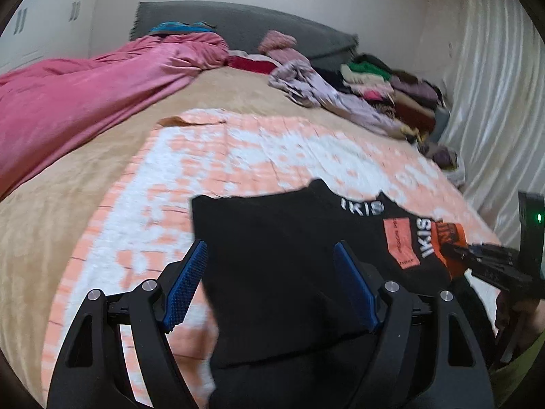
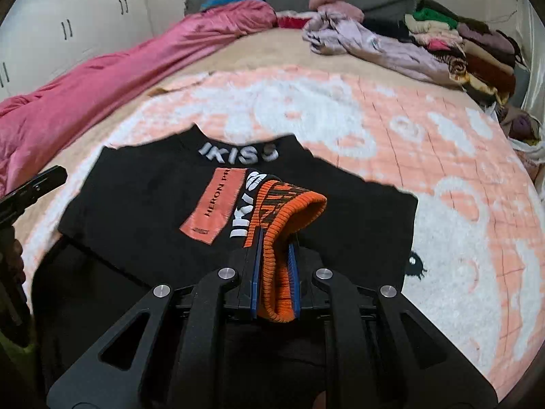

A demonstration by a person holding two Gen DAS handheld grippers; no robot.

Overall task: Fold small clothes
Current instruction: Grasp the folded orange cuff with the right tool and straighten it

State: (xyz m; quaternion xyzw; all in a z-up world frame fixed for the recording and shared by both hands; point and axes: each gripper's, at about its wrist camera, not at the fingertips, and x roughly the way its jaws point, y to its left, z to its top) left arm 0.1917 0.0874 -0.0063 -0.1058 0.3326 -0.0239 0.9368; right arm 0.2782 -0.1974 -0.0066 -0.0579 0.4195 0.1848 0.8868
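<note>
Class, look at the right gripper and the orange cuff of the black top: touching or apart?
Touching. The right wrist view shows the right gripper with both blue pads pressed on the orange cuff, no gap on either side.

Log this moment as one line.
left gripper: jaws open over black top | right gripper: jaws shut on orange cuff | surface: blanket
</note>
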